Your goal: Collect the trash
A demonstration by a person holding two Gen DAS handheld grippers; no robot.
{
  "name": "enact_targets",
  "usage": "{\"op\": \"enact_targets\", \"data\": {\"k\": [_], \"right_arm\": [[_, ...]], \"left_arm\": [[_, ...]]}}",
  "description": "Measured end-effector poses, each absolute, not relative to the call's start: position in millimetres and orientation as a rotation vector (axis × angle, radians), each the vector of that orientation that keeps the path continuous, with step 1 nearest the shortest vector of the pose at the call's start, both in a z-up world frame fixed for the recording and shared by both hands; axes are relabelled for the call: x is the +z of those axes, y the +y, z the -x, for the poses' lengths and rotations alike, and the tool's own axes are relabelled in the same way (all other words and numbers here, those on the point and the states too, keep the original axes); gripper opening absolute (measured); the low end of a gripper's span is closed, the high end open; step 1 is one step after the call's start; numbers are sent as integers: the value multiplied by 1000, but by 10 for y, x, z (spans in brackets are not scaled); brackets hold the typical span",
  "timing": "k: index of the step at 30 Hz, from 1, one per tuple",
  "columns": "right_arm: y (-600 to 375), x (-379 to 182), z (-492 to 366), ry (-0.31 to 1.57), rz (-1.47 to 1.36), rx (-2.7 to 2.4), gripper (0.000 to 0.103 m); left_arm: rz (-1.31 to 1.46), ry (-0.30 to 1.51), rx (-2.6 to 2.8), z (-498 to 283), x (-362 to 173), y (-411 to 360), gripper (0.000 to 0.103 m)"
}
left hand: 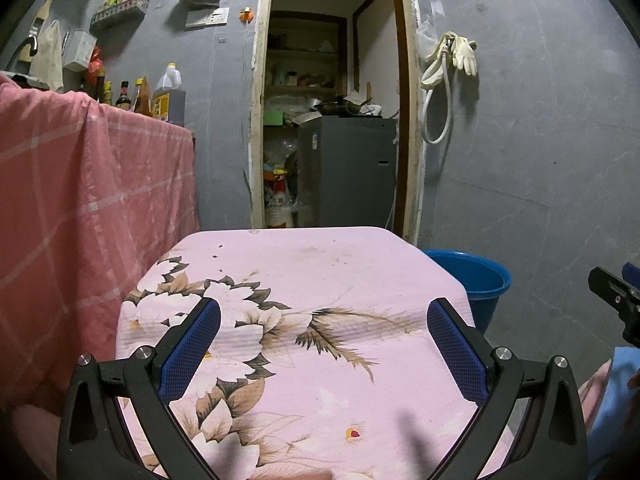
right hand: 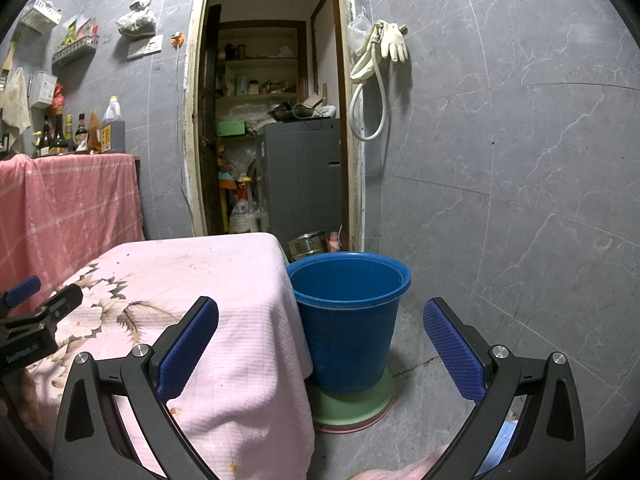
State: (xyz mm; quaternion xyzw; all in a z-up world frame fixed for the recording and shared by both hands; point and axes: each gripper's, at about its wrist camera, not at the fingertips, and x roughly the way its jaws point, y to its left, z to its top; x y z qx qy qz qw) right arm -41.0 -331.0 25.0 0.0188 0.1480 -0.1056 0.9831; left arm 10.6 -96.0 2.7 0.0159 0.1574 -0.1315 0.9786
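A small table under a pink floral cloth point(left hand: 304, 280) stands in front of me; I see no trash on its top. My left gripper point(left hand: 323, 316) is open and empty above the cloth. A blue bucket point(right hand: 347, 312) stands on a green base point(right hand: 352, 408) on the floor at the table's right side and looks empty inside. My right gripper point(right hand: 320, 316) is open and empty, held in front of the table's right edge point(right hand: 280, 280) and the bucket. The left gripper also shows at the left edge of the right wrist view point(right hand: 36, 312). The bucket also shows in the left wrist view point(left hand: 476, 284).
A counter draped in pink checked cloth point(left hand: 80, 184) with several bottles point(left hand: 168, 96) stands left. An open doorway point(left hand: 332, 120) behind the table shows a grey appliance point(right hand: 304, 176) and shelves. Gloves and a hose point(right hand: 380, 56) hang on the grey tiled wall. A metal pot point(right hand: 308, 242) sits on the floor.
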Motion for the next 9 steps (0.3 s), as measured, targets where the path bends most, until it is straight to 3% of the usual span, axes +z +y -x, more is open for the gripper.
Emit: {"op": "enact_targets", "data": {"k": [9], "right_arm": [[-3285, 249, 415, 297, -38, -213, 103]], "left_arm": [[-33, 319, -265, -98, 13, -963, 101]]}}
